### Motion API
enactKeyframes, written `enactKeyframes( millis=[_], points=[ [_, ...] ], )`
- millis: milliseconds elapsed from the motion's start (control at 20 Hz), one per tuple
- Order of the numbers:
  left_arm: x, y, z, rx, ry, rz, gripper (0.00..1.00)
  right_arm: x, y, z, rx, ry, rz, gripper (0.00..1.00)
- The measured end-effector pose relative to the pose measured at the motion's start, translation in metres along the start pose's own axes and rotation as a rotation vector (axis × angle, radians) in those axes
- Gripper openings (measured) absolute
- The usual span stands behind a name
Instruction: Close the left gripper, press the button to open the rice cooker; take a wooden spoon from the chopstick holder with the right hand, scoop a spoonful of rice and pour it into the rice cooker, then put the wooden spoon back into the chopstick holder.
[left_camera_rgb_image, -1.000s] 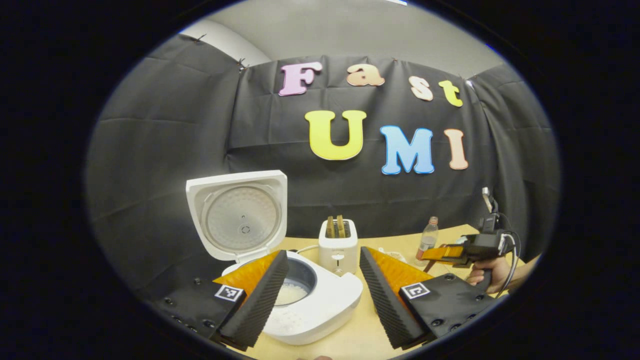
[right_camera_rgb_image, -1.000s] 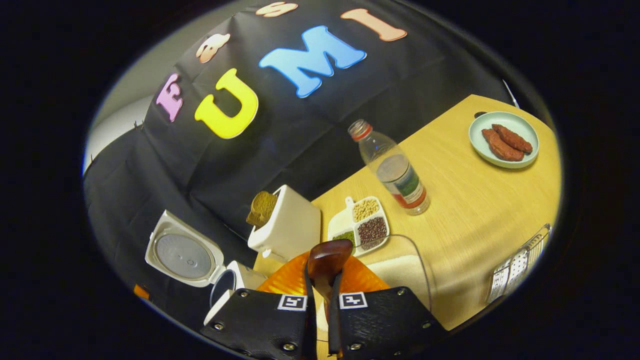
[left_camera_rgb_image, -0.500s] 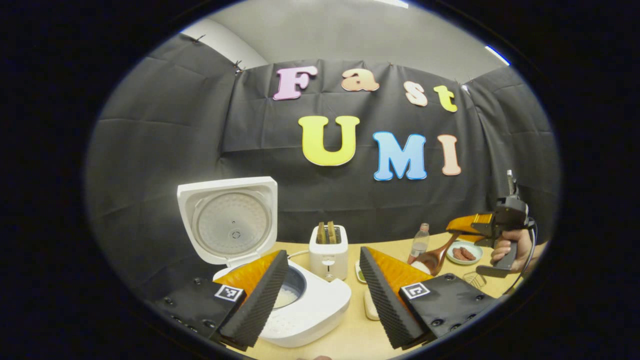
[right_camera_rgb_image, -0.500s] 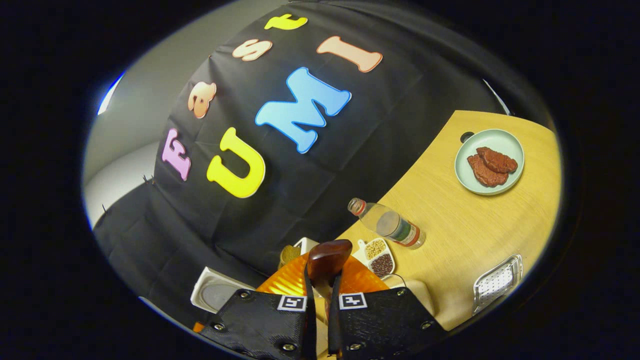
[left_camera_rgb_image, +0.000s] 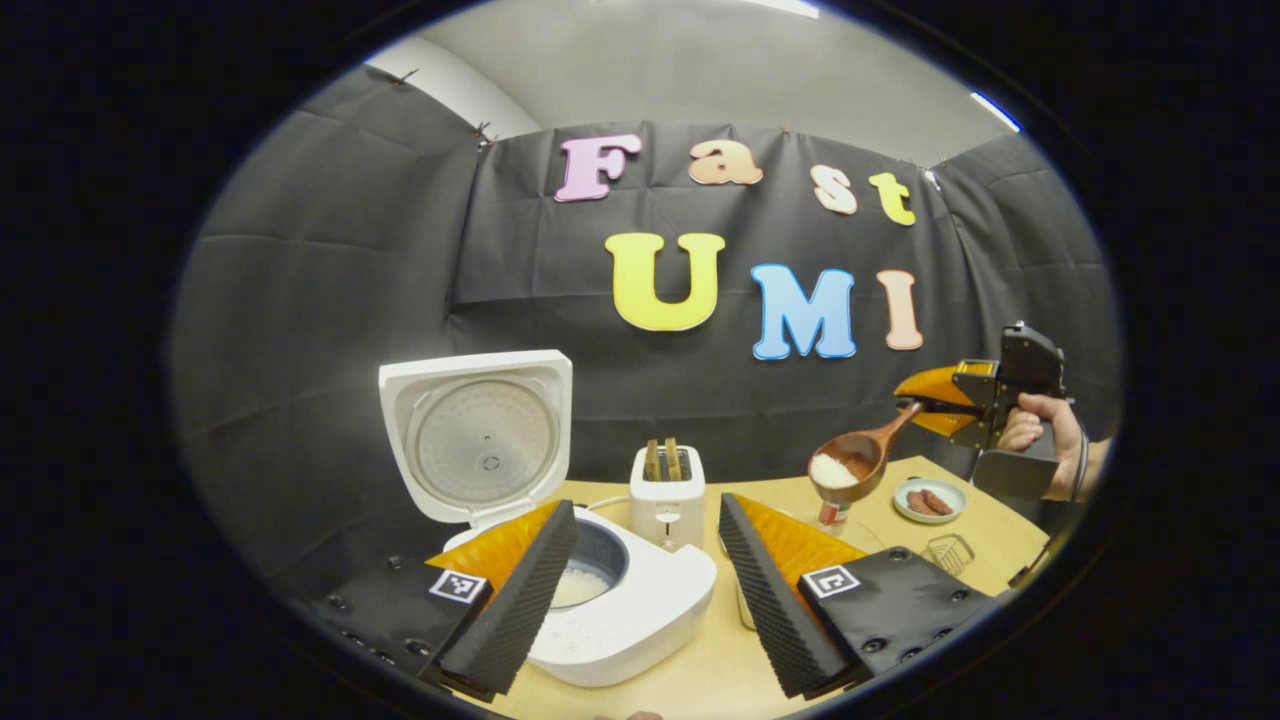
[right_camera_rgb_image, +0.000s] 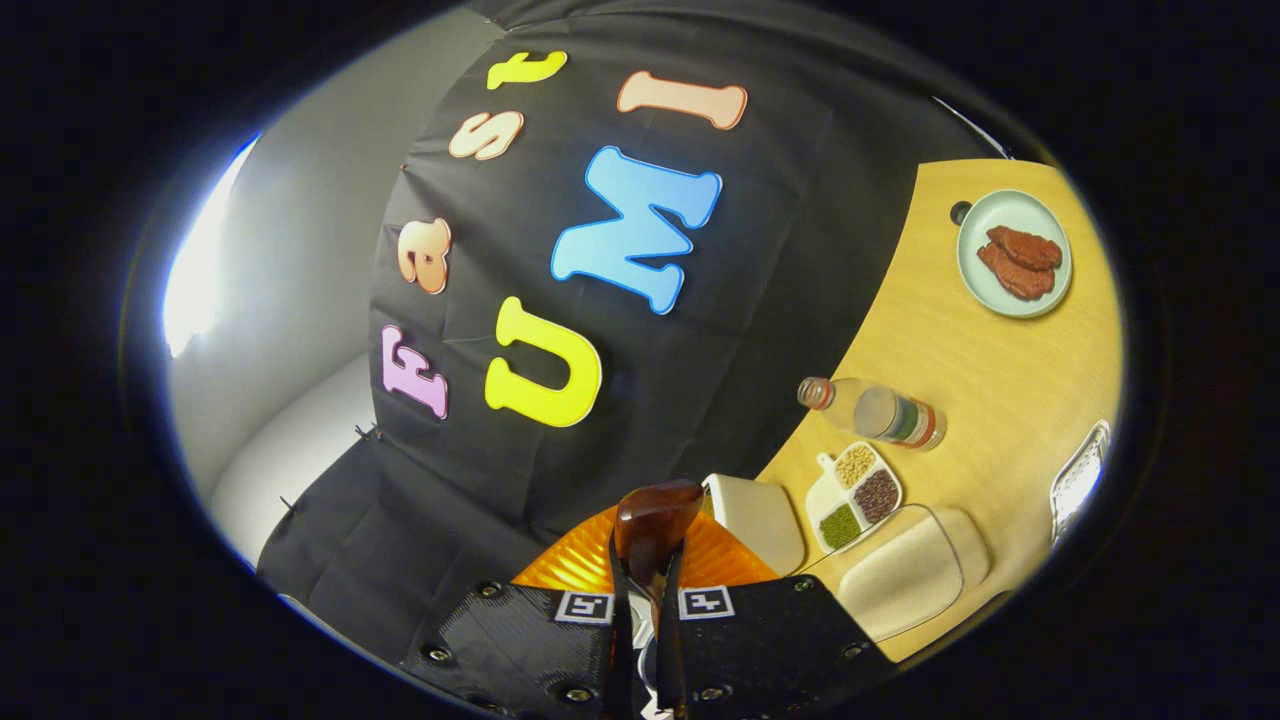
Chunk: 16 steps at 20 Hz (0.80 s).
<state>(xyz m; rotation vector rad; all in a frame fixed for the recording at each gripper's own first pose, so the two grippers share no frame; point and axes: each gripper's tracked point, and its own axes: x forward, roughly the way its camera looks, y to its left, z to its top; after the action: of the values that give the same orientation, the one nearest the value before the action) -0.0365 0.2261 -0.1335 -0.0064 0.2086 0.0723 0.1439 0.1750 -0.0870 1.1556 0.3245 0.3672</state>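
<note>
The white rice cooker (left_camera_rgb_image: 640, 610) stands open at lower left, its lid (left_camera_rgb_image: 478, 435) upright and some rice in the pot (left_camera_rgb_image: 583, 578). My left gripper (left_camera_rgb_image: 647, 505) hovers open in front of it, holding nothing. My right gripper (left_camera_rgb_image: 918, 404), held by a hand (left_camera_rgb_image: 1040, 428), is raised at the right and shut on the handle of the wooden spoon (left_camera_rgb_image: 852, 464), whose bowl holds white rice. In the right gripper view, the spoon (right_camera_rgb_image: 653, 518) sticks out between the shut fingers of the right gripper (right_camera_rgb_image: 646, 585). The rice container (right_camera_rgb_image: 910, 572) lies below, with the wire chopstick holder (right_camera_rgb_image: 1076, 480) at the edge.
A white toaster (left_camera_rgb_image: 667, 482) with bread stands behind the cooker. On the wooden table (right_camera_rgb_image: 980, 370) are a plastic bottle (right_camera_rgb_image: 880, 412), a divided dish of beans (right_camera_rgb_image: 856, 491) and a plate of sausages (right_camera_rgb_image: 1015, 255). The wire holder (left_camera_rgb_image: 946, 550) sits near the plate (left_camera_rgb_image: 930, 500).
My right gripper has lifted the spoon from table level to well above the table, now with rice in its bowl, and its view has rolled. The left gripper has barely moved.
</note>
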Motion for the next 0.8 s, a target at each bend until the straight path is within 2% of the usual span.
enactKeyframes(
  millis=[50, 100, 150, 200, 350, 400, 450, 500, 550, 800],
  points=[
    [-0.002, 0.005, -0.002, 0.000, 0.002, 0.007, 0.96, 0.003, 0.008, -0.004, -0.002, 0.012, 0.015, 0.09],
    [-0.004, 0.010, -0.002, -0.004, -0.003, 0.009, 0.99, 0.005, 0.019, -0.012, -0.009, 0.026, 0.030, 0.09],
    [-0.008, 0.013, 0.000, -0.012, -0.010, 0.008, 0.96, 0.009, 0.027, -0.017, -0.012, 0.038, 0.042, 0.09],
    [-0.011, 0.018, 0.000, -0.017, -0.013, 0.008, 0.99, 0.013, 0.036, -0.024, -0.016, 0.052, 0.059, 0.09],
    [-0.016, 0.030, -0.007, -0.035, -0.010, 0.003, 0.99, 0.027, 0.056, -0.046, -0.023, 0.090, 0.096, 0.09],
    [-0.019, 0.036, -0.009, -0.046, -0.012, 0.004, 0.96, 0.031, 0.063, -0.053, -0.022, 0.102, 0.108, 0.09],
    [-0.022, 0.040, -0.009, -0.057, -0.014, 0.000, 0.99, 0.036, 0.069, -0.060, -0.021, 0.116, 0.118, 0.09],
    [-0.024, 0.045, -0.010, -0.063, -0.017, 0.001, 0.96, 0.041, 0.076, -0.070, -0.020, 0.132, 0.128, 0.09],
    [-0.026, 0.051, -0.012, -0.063, -0.016, 0.007, 1.00, 0.045, 0.081, -0.078, -0.019, 0.147, 0.140, 0.09],
    [-0.034, 0.071, -0.022, -0.051, -0.009, 0.031, 0.99, 0.069, 0.102, -0.121, -0.054, 0.225, 0.179, 0.09]
  ],
)
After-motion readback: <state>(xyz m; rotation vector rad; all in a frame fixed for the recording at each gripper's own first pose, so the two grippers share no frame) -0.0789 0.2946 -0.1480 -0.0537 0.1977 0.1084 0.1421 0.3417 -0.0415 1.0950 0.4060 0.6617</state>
